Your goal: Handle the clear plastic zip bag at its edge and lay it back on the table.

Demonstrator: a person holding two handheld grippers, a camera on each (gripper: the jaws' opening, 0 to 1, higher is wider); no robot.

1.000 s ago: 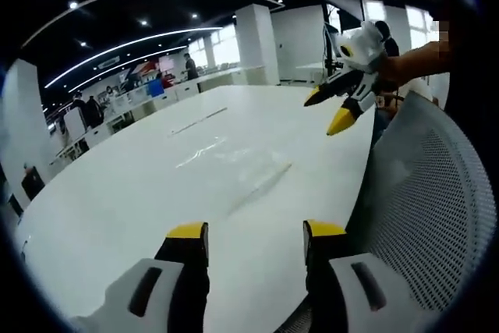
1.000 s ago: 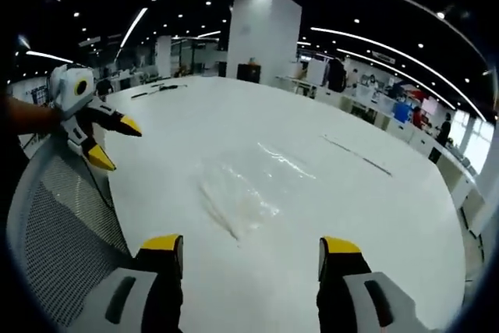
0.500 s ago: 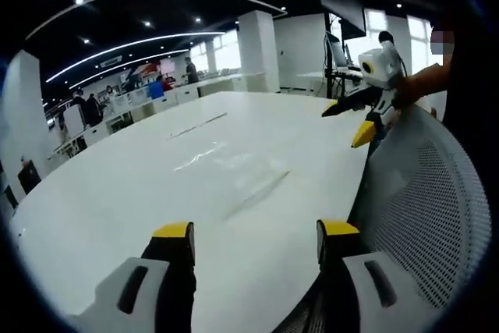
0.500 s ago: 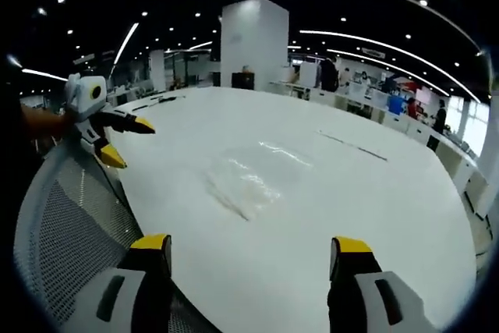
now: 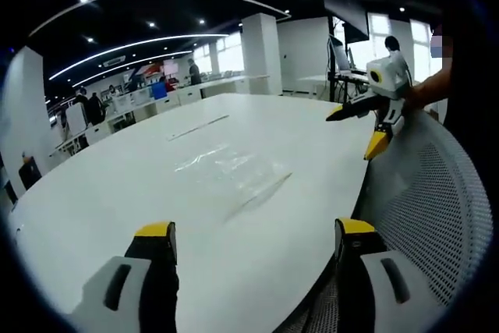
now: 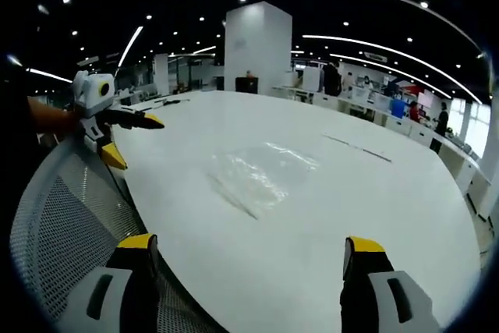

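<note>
The clear plastic zip bag [image 5: 232,171] lies flat on the white table [image 5: 117,193], its zip edge toward the near side. In the right gripper view the bag [image 6: 256,177] rests mid-table. My left gripper [image 5: 249,233] is open, back at the table's near edge, well short of the bag. My right gripper [image 6: 245,246] is open too, also held back over the table's rim. Each gripper appears in the other's view, open and empty: the right gripper [image 5: 365,129] at the right, the left gripper [image 6: 131,139] at the left.
A grey mesh chair back [image 5: 425,216] stands against the table's near edge, also seen as the mesh chair back [image 6: 66,208] at lower left. A thin dark strip [image 6: 360,148] lies farther out on the table. Desks and people [image 5: 90,107] stand far behind.
Both grippers have drawn back from the bag toward the table's near edge and the chair. The bag lies still on the table.
</note>
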